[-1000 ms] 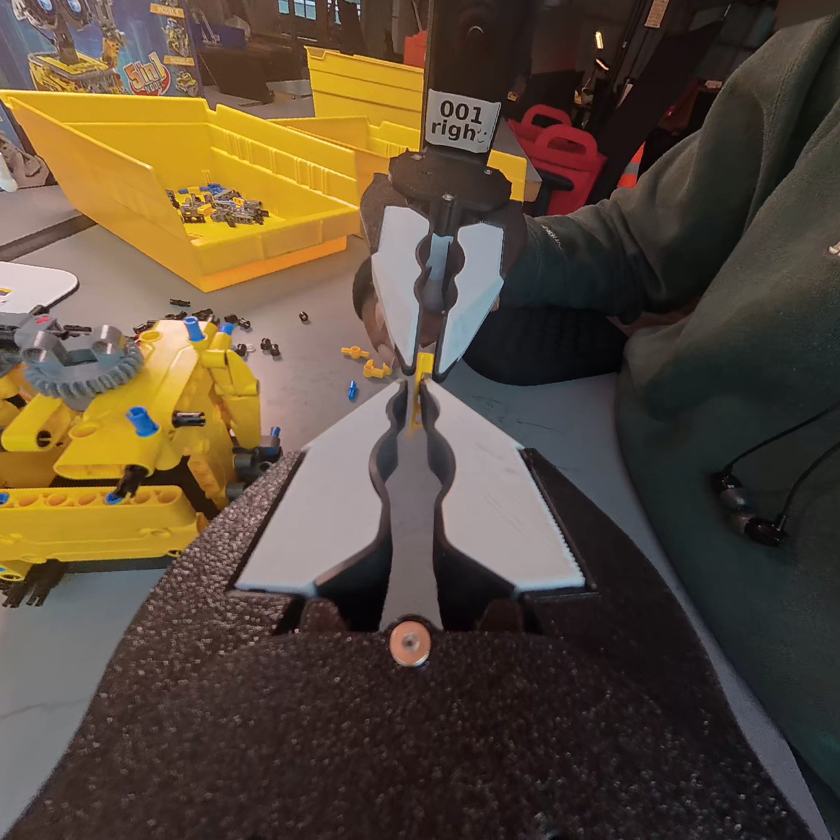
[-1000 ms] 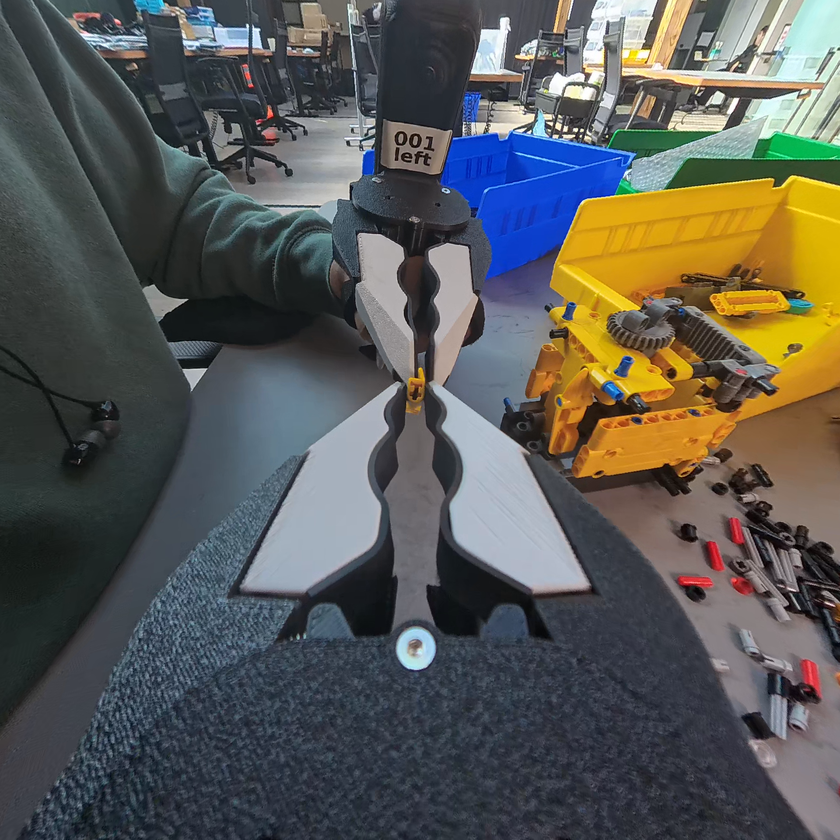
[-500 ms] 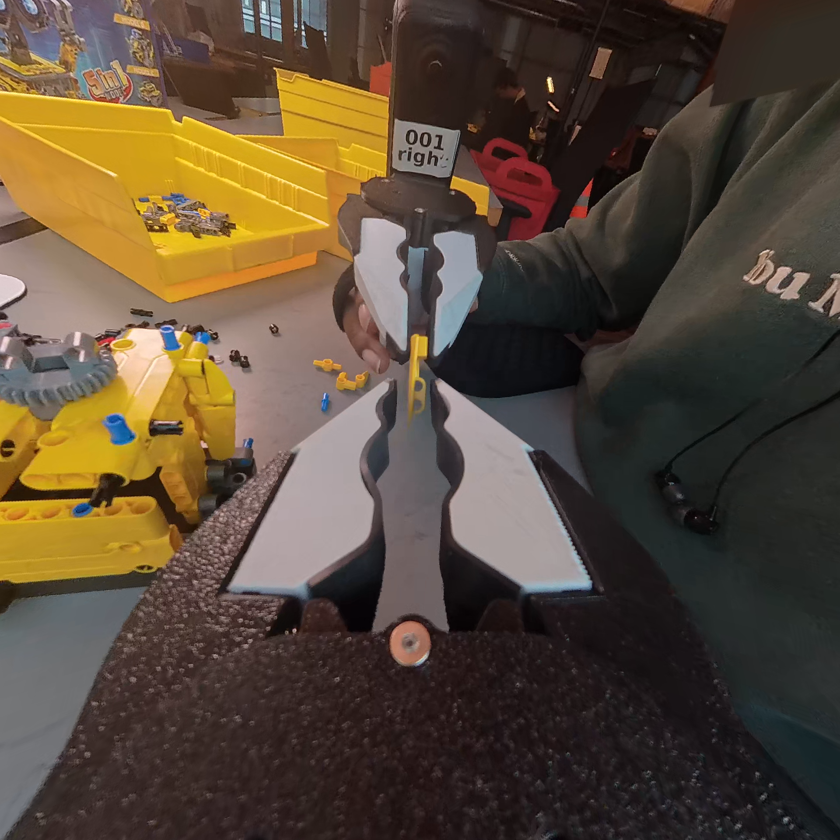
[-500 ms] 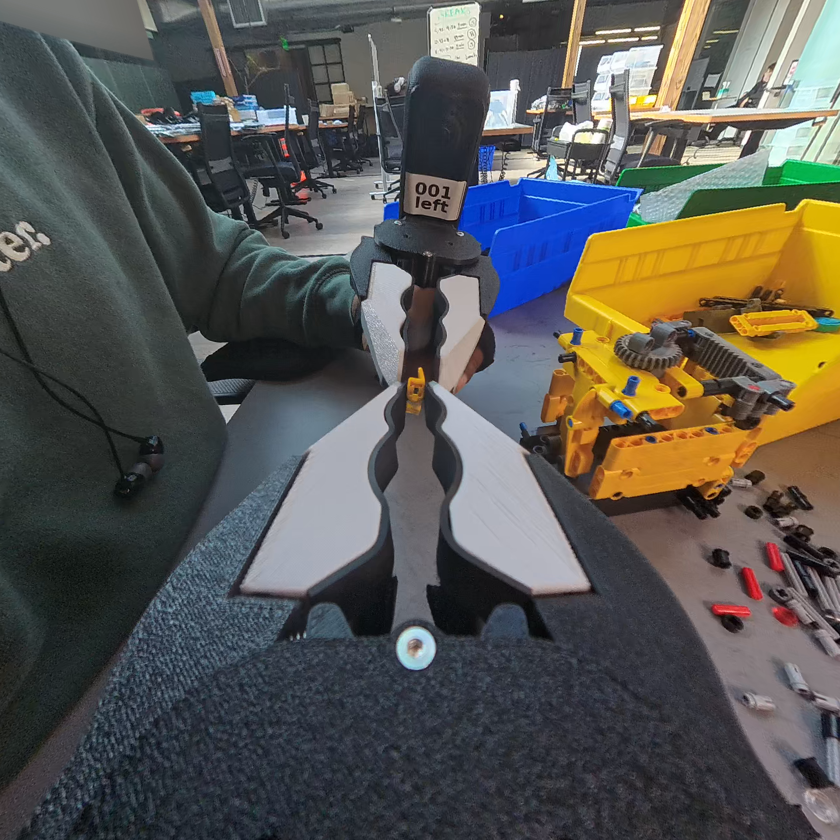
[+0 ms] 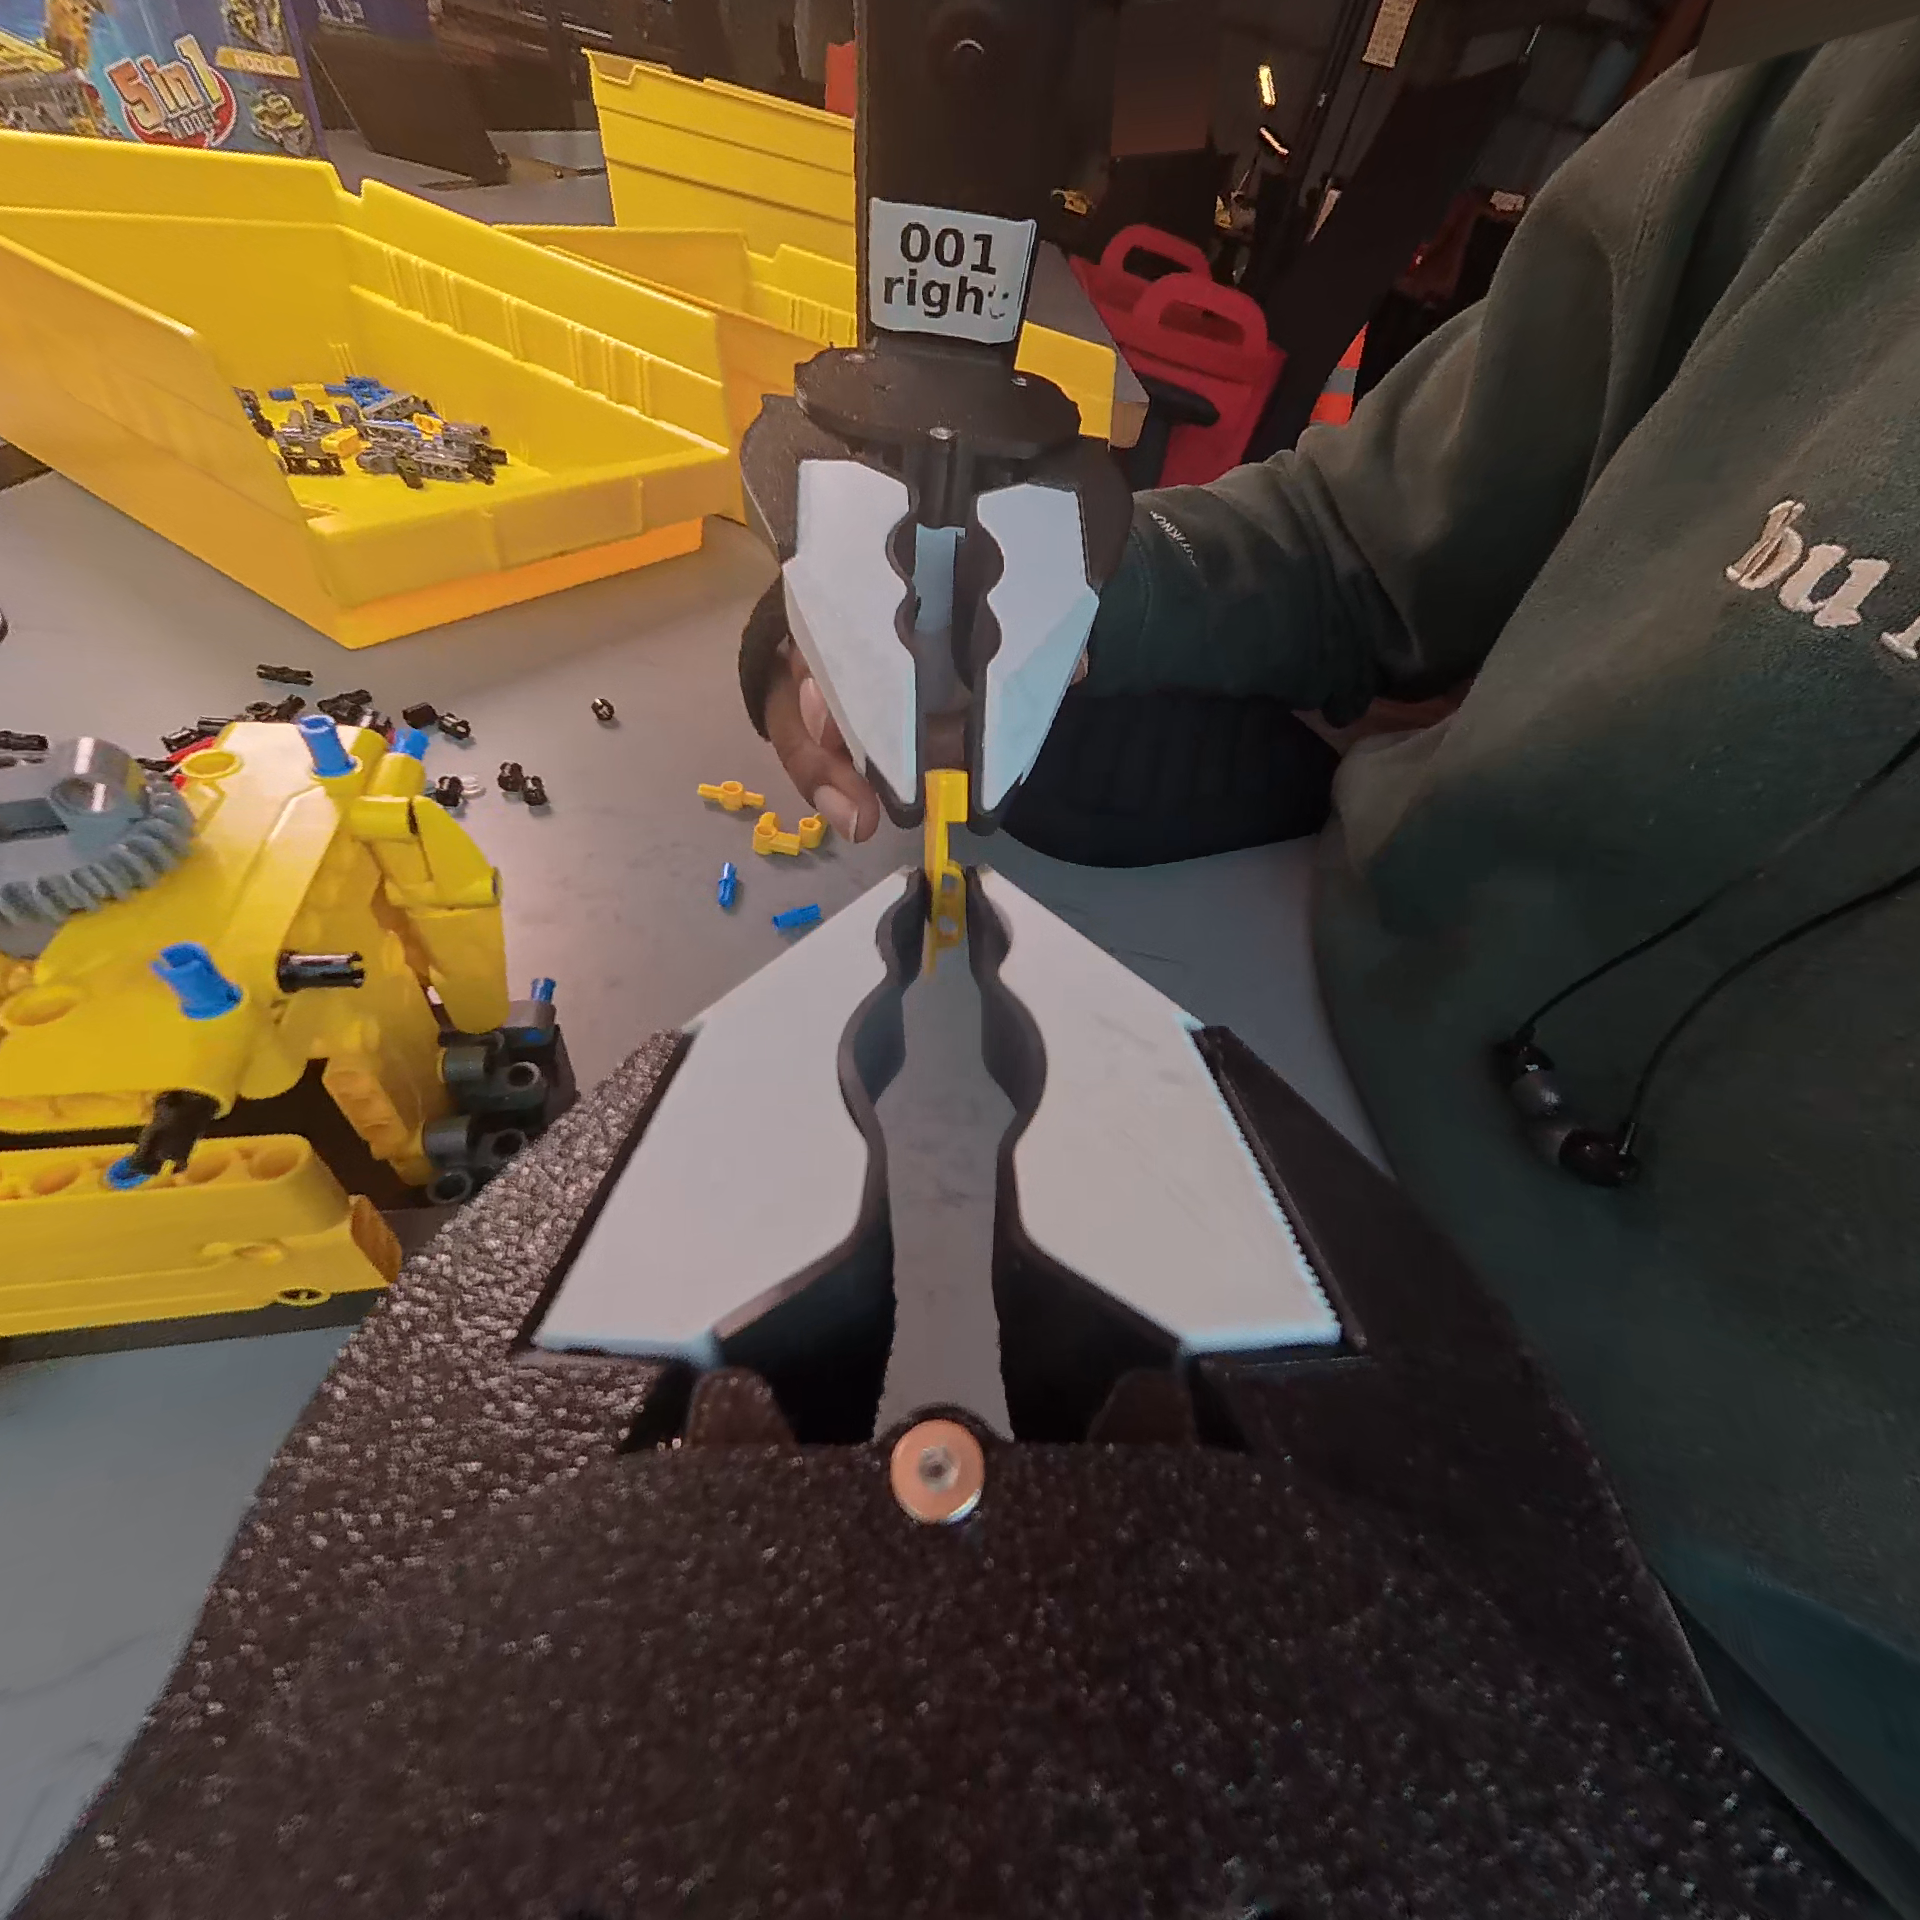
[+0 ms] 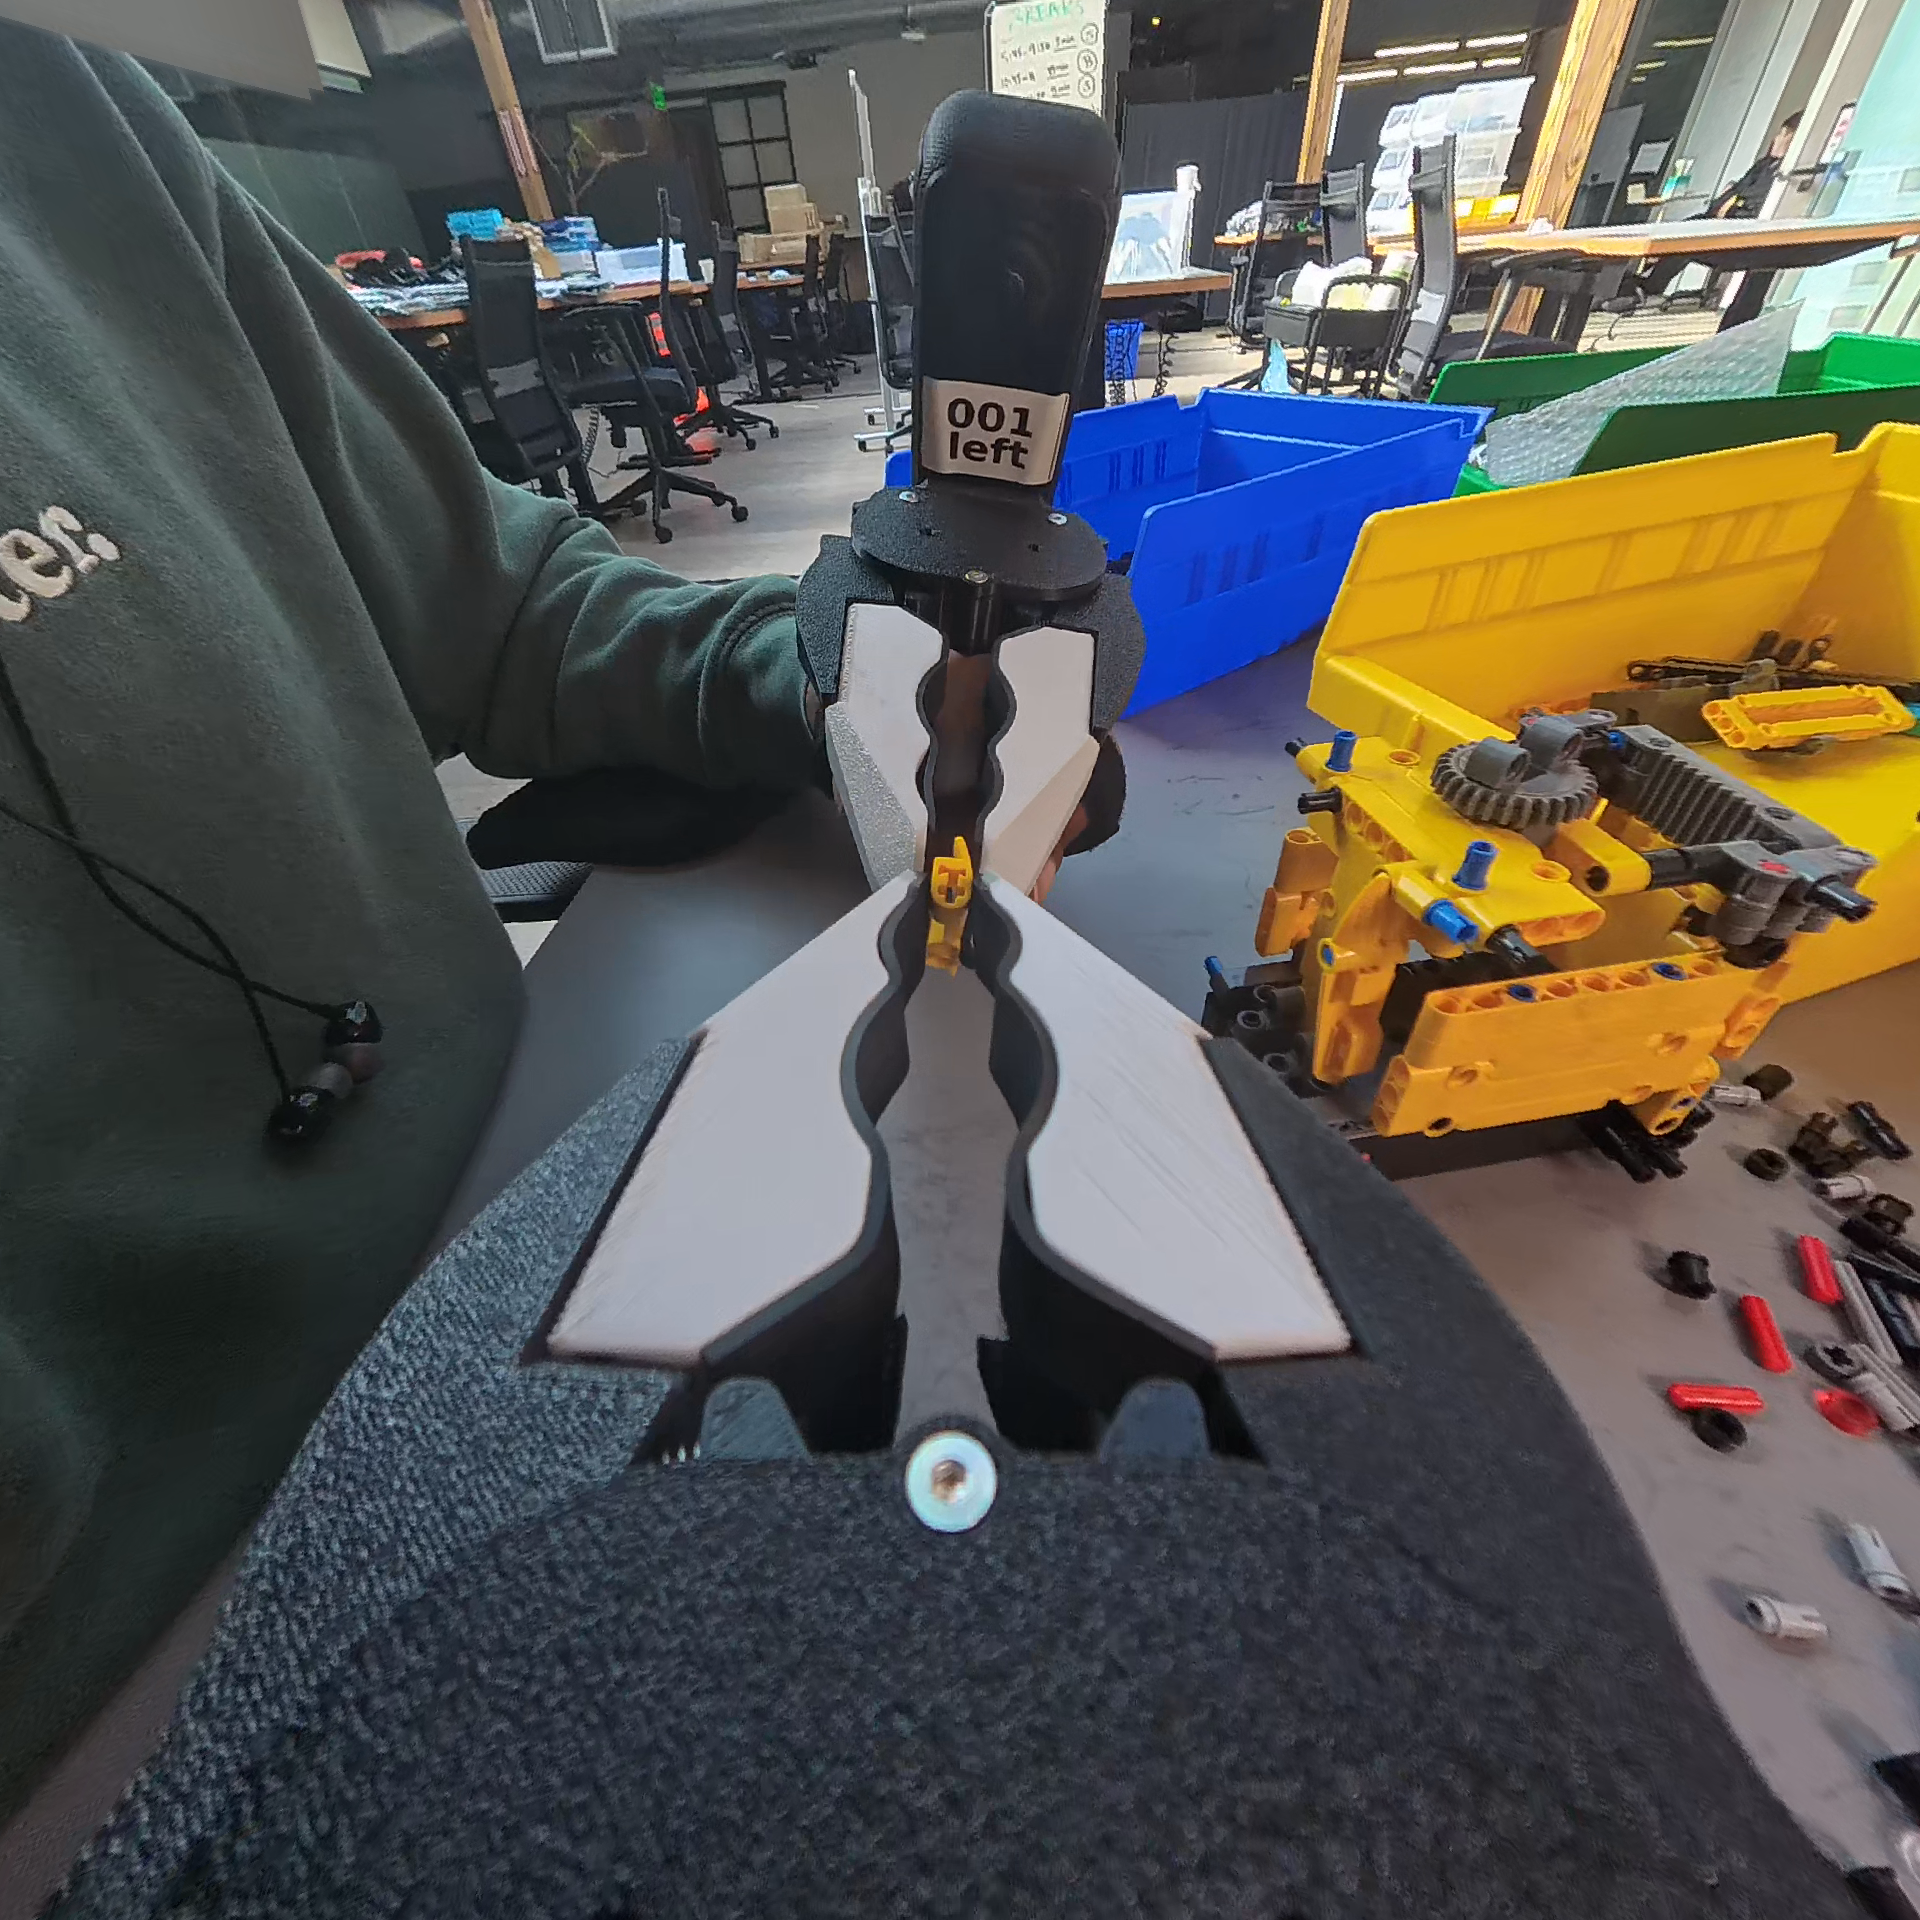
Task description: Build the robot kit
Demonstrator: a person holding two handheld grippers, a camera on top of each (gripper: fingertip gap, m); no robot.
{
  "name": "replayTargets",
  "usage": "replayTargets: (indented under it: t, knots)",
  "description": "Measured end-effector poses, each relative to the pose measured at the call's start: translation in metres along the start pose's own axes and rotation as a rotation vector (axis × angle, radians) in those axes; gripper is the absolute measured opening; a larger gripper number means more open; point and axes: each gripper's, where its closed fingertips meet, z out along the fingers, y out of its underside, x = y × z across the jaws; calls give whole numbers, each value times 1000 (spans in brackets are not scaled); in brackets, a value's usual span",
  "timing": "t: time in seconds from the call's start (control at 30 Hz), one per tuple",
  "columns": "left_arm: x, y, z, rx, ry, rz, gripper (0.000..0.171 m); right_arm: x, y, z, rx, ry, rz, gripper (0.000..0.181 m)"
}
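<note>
A: Where's the small yellow plastic connector piece (image 5: 943,883)?

B: Off the grey table (image 5: 644,623), pinched between both tools tip to tip. The left gripper (image 5: 943,904) has its fingers narrowed onto the near end — the right gripper (image 6: 948,914) clamps the other.

A: And nearby?

B: The yellow toy-brick vehicle model with a grey gear (image 6: 1538,914), loose pins (image 6: 1766,1340) and a yellow plastic bin (image 5: 416,436) behind it.

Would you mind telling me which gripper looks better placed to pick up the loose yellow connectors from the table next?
Probably the right gripper: the yellow connectors lie beside its tips, farther from the left gripper. Both are shut on the small yellow piece, so it must let go first.
</note>
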Motion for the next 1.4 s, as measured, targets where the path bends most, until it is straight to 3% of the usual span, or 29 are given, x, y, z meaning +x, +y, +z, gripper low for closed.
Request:
replayTargets:
  t: [0.47,1.1,1.23,1.4]
  knots:
    - [1,-5,-3,45,36,-56,7,-1,3,1,-13,-13,3,6]
    - [-5,-9,-9,48,-16,-32,4,4,-3,-4,4,3,-10,13]
    - [-13,-4,-9,17,-65,-41,4,36,-13,-33,-63,151,-31,15]
    - [-25,13,-6,-88,-136,-68,4,85,-12,-107,-252,454,-32,18]
